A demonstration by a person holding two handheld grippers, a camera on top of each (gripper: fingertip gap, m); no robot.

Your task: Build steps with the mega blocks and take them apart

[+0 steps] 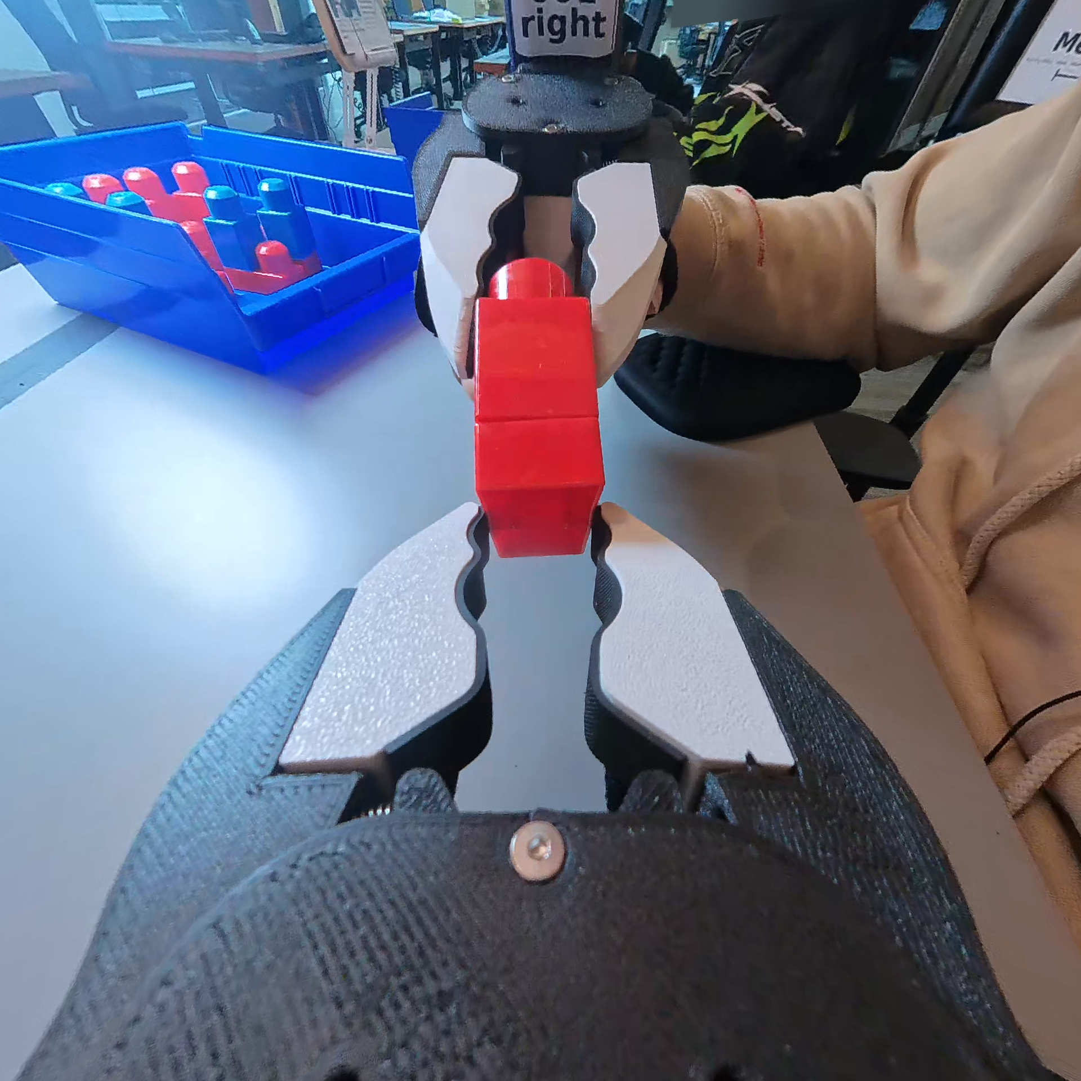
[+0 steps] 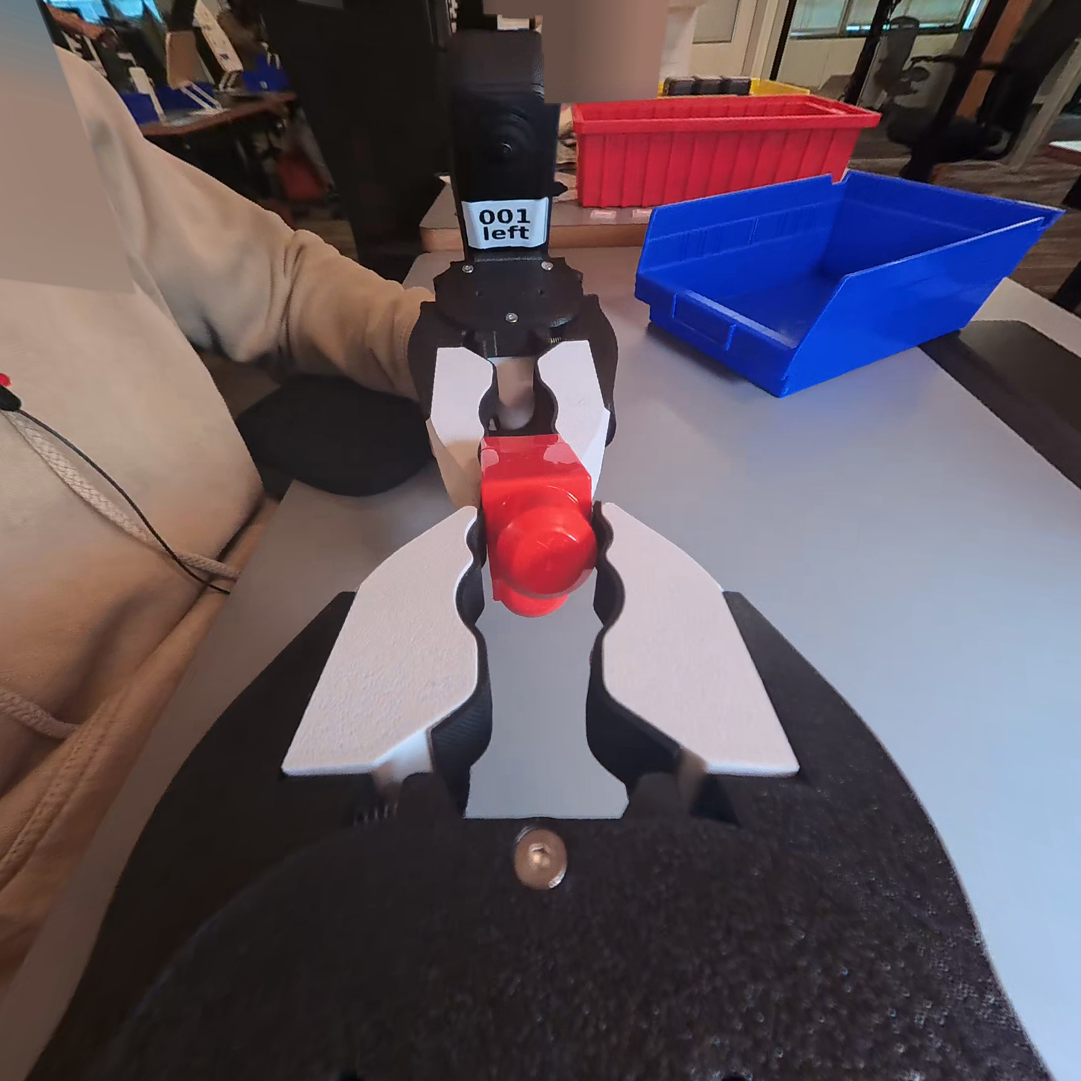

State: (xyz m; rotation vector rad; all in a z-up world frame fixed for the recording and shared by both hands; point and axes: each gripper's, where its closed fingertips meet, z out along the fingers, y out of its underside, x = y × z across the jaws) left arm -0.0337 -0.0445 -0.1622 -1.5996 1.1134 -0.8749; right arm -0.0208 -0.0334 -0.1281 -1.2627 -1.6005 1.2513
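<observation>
Left wrist view: two joined red blocks [image 1: 538, 427] are gripped end to end, lengthwise between left gripper [image 1: 538, 520] and right gripper [image 1: 535, 327], both jaws clamped.

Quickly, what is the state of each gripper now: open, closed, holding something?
Left gripper: closed on the near end of the two joined red plastic blocks.
Right gripper: closed on the stud end of the same blocks.

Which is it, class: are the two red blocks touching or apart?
Touching: the left wrist view shows the two red blocks joined end to end, only a seam between them.
</observation>
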